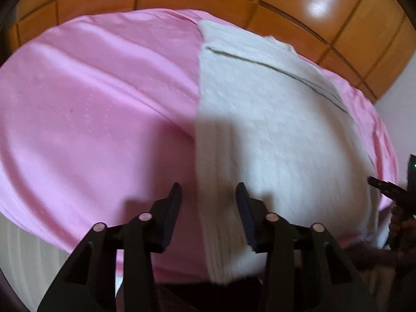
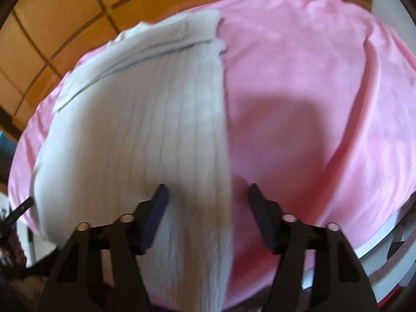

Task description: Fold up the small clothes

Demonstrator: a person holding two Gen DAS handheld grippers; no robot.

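I hover left gripper (image 1: 208,192) and right gripper (image 2: 206,192), both wide, over white knit (image 1: 273,135) on pink-covered surface (image 1: 91,104); next pinch near-edge hem.

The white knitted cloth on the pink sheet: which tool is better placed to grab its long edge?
Probably the left tool. It is open with the white knitted cloth's long edge between its fingers. The right tool, also open, straddles the same edge, so it is close.
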